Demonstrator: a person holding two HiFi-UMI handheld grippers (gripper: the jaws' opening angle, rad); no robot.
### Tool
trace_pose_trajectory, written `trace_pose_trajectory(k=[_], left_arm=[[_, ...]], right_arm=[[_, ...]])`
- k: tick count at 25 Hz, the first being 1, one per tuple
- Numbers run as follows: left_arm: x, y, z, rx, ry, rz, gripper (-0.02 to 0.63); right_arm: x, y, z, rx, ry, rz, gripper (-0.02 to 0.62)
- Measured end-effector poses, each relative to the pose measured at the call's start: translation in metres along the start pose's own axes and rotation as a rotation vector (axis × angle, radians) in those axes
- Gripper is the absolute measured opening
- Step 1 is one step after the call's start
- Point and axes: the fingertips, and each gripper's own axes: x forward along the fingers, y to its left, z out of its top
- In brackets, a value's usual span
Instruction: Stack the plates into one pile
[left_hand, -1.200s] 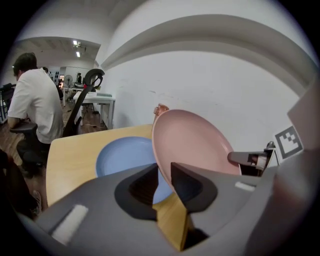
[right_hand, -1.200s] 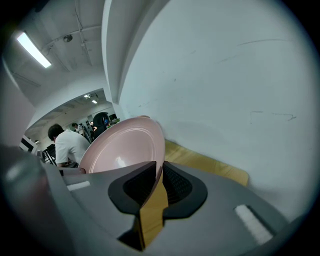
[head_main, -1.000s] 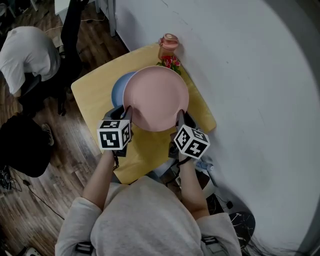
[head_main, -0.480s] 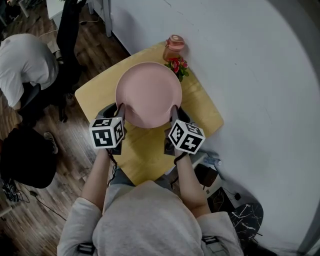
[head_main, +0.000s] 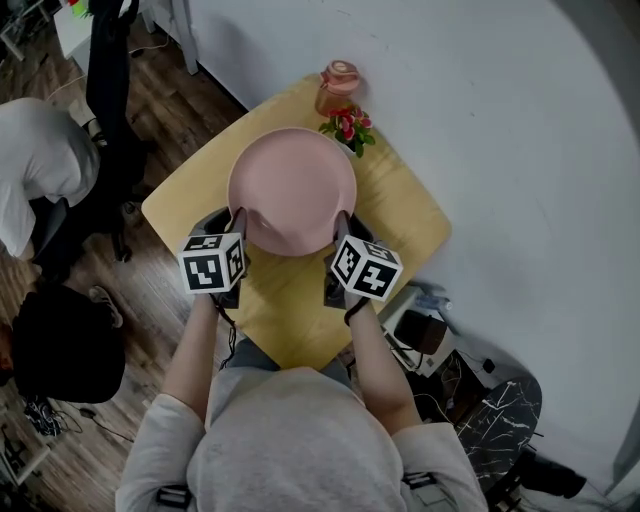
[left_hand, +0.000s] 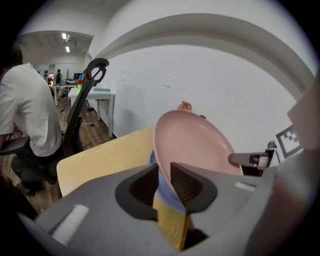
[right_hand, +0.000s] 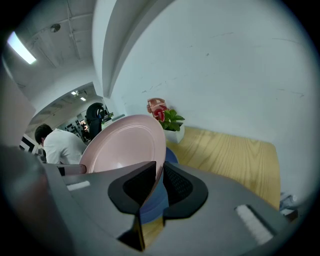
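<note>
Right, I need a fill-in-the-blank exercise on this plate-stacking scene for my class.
1. The held plate, clamped at its rim by the left gripper and the right gripper, is ____ in colour.
2. The lower plate beneath it is ____.
3. The flowers near the wall are ____.
Missing words: pink; blue; red.

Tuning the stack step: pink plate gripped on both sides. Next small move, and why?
Probably lower the pink plate straight down: the left gripper and right gripper clamp its rim, and it looks centred just above the blue plate.
</note>
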Motion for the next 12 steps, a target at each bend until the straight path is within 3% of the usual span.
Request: trace_pose_trajectory(k=[12], left_arm=[[0.037,0.009,-0.019,0.062,0.109,-0.061,0.138]], right_arm=[[0.02,-0.014,-0.035,0.035,0.067,-0.108,0.049]])
